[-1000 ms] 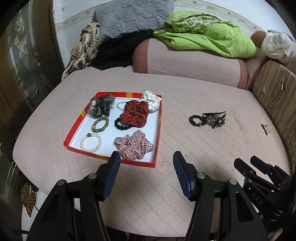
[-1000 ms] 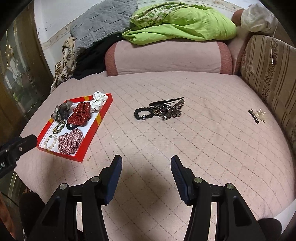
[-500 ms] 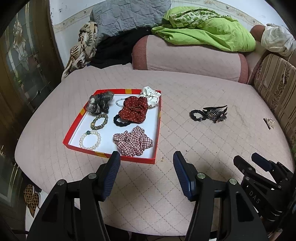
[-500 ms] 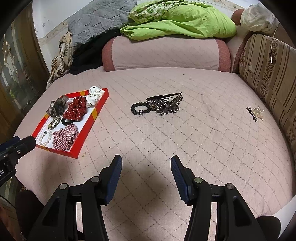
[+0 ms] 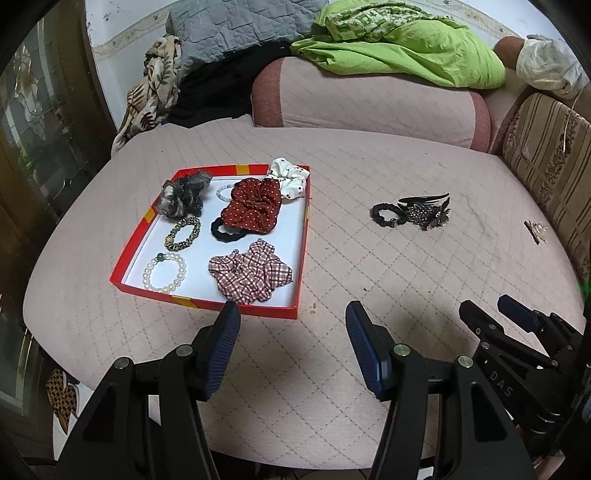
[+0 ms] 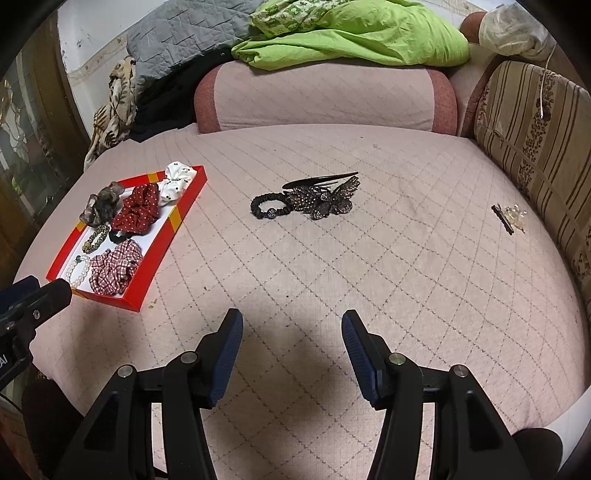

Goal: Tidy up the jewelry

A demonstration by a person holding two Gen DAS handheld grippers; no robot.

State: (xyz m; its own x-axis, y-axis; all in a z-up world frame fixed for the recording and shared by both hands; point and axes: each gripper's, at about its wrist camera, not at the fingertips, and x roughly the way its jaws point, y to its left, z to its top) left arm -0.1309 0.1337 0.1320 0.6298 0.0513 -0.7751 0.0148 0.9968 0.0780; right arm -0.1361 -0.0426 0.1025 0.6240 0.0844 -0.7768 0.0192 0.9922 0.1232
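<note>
A red tray (image 5: 303,236) (image 6: 168,242) with a white floor lies on the pink quilted cushion and holds several scrunchies, a pearl bracelet (image 5: 164,272) and a beaded bracelet (image 5: 183,233). To its right lie a black hair tie (image 5: 386,215) (image 6: 267,205) and a dark butterfly hair clip (image 5: 428,212) (image 6: 325,197), touching each other. A small clear clip with a black pin (image 5: 535,230) (image 6: 511,217) lies near the striped cushion. My left gripper (image 5: 291,321) hovers open just below the tray's near edge. My right gripper (image 6: 291,326) hovers open, well short of the hair tie. Both are empty.
A pink bolster (image 6: 325,96) runs along the back, with a green cloth (image 6: 354,37), a grey quilt (image 5: 236,22) and a patterned scarf (image 5: 151,96) piled behind. A striped cushion (image 6: 532,125) borders the right side. The cushion's front edge drops off below the grippers.
Both views have shifted slightly, so the tray and the hair pieces sit a little lower and larger in frame. No object on the cushion has moved.
</note>
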